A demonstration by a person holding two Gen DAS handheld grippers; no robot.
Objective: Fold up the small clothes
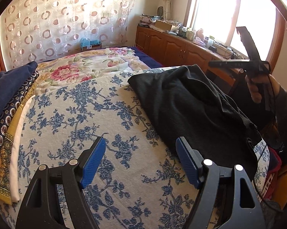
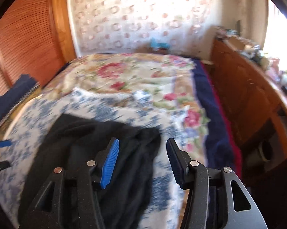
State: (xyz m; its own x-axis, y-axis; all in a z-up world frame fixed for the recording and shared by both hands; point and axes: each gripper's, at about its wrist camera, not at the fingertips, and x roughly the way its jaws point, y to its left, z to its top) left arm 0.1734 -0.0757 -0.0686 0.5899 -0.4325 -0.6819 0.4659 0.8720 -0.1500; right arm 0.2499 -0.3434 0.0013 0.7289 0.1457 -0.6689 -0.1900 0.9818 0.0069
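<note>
The black garment (image 1: 191,103) lies crumpled on the blue-flowered cover (image 1: 86,114), toward its right side and partly over its right edge. It looks soft, limp and light, likely to sag and bunch when lifted, so a hem or corner is the best hold, not the heaped middle. The left gripper (image 1: 141,162) stands wide open over the cover, just left of the garment, holding nothing. The right gripper (image 2: 142,160) is about half open above the garment's far edge, with nothing pinched, though blur makes this less sure. Only the left view shows the garment's folds sharply, and the hand (image 1: 261,89) to its right; only the right view shows the slatted door (image 2: 29,38).
</note>
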